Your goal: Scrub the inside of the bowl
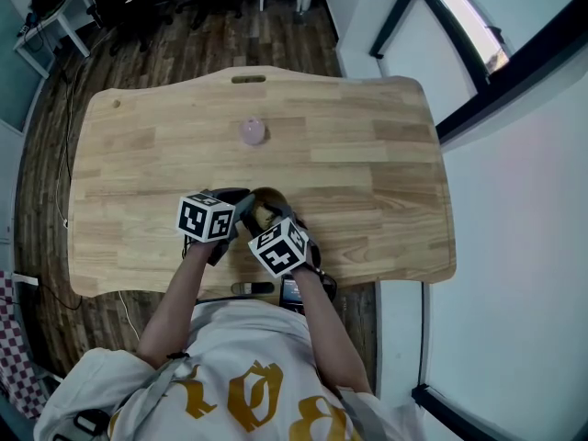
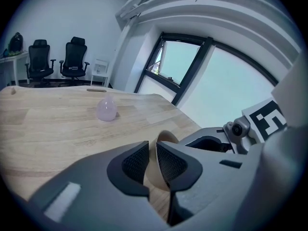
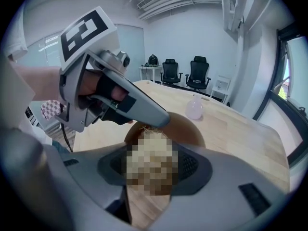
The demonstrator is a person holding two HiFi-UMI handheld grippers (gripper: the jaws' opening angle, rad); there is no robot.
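Observation:
A small brown bowl (image 1: 265, 205) sits near the front edge of the wooden table (image 1: 367, 173). My left gripper (image 1: 244, 208) is shut on the bowl's rim (image 2: 167, 138), one pad inside and one outside. My right gripper (image 1: 274, 219) is shut on a pale fibrous scrubber (image 3: 147, 150), which it holds over the bowl's (image 3: 192, 129) opening. In the right gripper view the left gripper (image 3: 159, 119) reaches in from the left onto the bowl's rim. The scrubber's lower part and the bowl's bottom are hidden.
A pink rounded object (image 1: 253, 132) stands on the table beyond the bowl, also in the left gripper view (image 2: 106, 109). A dark device (image 1: 253, 288) lies at the table's front edge. Black office chairs (image 2: 57, 59) stand beyond the far edge; a window wall (image 2: 216, 81) is at the right.

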